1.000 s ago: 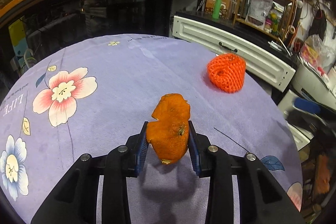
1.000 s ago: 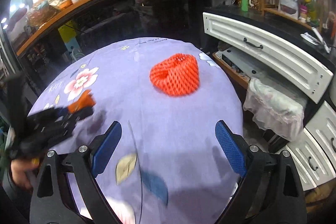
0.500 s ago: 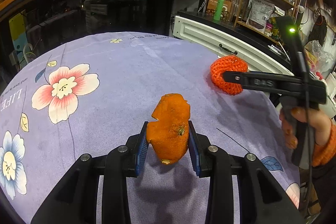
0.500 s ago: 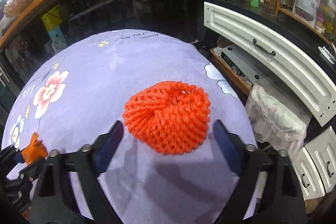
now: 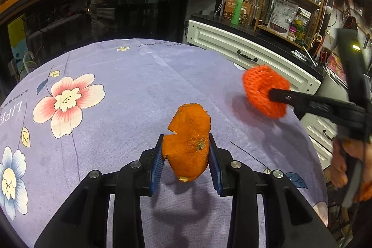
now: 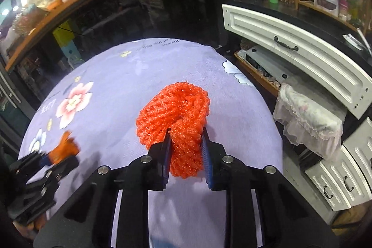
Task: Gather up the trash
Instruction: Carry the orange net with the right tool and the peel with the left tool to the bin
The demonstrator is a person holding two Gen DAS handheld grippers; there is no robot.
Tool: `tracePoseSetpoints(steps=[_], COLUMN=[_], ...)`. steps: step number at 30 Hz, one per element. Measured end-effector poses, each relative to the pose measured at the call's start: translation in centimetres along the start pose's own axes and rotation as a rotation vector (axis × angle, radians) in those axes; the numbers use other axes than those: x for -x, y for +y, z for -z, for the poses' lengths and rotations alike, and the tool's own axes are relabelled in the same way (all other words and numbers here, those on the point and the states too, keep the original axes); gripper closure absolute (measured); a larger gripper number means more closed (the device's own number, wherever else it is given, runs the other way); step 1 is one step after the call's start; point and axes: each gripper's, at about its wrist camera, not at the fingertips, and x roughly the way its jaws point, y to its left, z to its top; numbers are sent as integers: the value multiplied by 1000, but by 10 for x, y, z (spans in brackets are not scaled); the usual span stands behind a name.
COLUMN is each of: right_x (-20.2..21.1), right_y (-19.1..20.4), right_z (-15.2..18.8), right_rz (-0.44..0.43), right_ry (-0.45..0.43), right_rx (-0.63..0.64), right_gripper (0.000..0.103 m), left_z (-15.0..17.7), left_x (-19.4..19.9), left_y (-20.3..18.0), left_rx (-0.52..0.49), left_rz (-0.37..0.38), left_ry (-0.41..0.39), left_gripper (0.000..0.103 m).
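Trash: orange peel [image 5: 188, 148] clamped in left gripper [image 5: 186, 155] above the purple tablecloth [image 5: 130, 90]; red foam net [image 6: 176, 122] just pinched by the closing right gripper [image 6: 186, 150]; both collected, disposal pending, no bin visible.

Black left gripper [image 5: 186, 155], blue ribbed pads [image 5: 156, 160] (perhaps rubber), silver screws.

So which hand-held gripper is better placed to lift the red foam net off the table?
The right hand-held gripper: its jaws have just closed on the foam net. The left already holds orange peel.
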Motion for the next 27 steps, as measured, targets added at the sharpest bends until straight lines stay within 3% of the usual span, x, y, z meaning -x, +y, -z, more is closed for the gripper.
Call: tracePoseSetpoints(steps=[6, 13, 22, 27], right_x=[52, 104, 162, 185], right_y=[-8, -21, -30, -35], right_z=[38, 80, 135, 167], right_rz=[-28, 10, 69, 106], right_ry=[-38, -83, -147, -169], right_rx=[-56, -80, -87, -96], right_gripper=[79, 79, 79, 79], left_z=[3, 9, 40, 55], left_x=[1, 6, 47, 70], left_y=[-10, -26, -65, -87], left_rx=[-33, -43, -95, -62], left_rz=[8, 45, 96, 147], left_ry=[-7, 3, -11, -29], left_gripper=[69, 69, 69, 69])
